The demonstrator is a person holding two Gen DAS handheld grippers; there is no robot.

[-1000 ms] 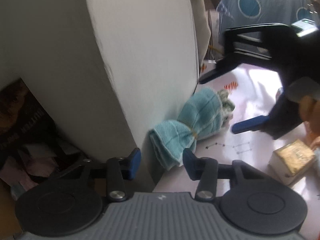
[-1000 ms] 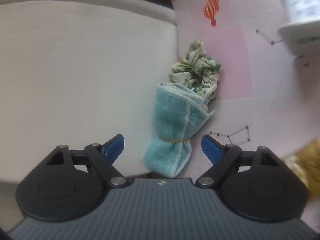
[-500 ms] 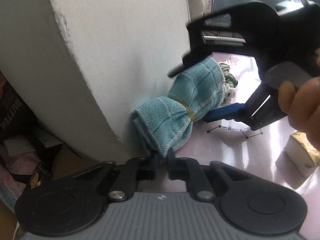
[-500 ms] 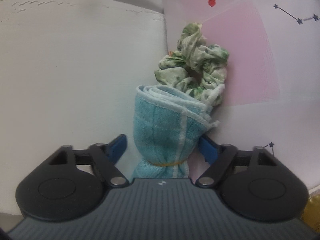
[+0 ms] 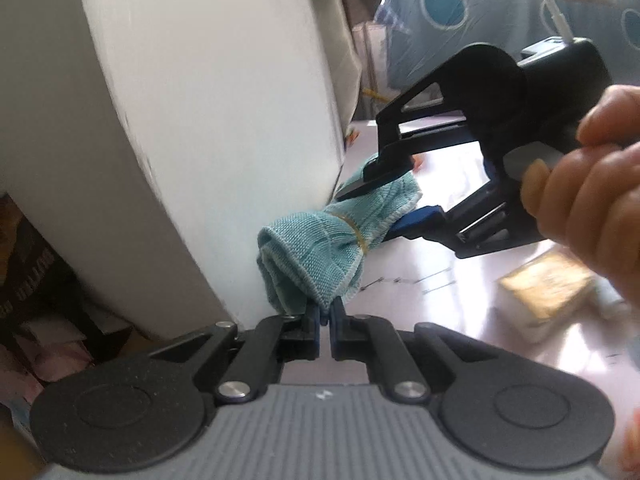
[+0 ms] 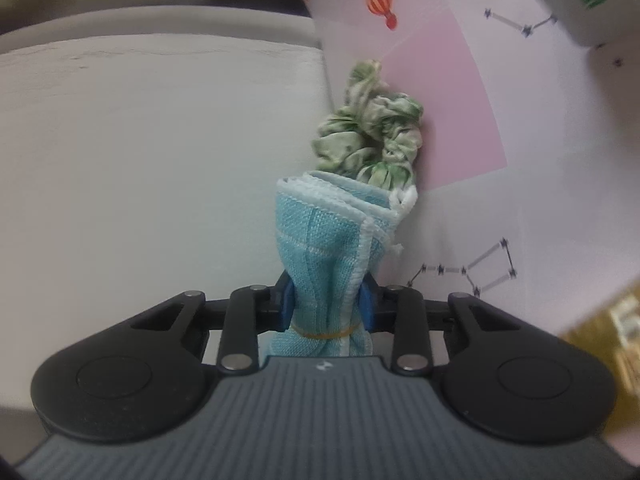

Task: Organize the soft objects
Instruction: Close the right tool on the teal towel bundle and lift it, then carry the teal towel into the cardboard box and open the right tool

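We seem to be in a home: a patterned pink tablecloth [image 6: 460, 92], a blue circle-print fabric [image 5: 460, 12] far behind, cluttered belongings [image 5: 36, 280] at left.

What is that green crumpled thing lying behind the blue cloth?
Behind the blue cloth lies a green patterned scrunchie, resting on the pink mat beside the white box. The cloth's far end covers the scrunchie's near edge, so that part cannot be seen.

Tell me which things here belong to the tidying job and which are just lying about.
Job:
- blue cloth, gripped by both tools: left tool, right tool
- green scrunchie, touching the cloth's far end

Lying about:
- white box
- yellow packet
- white tub
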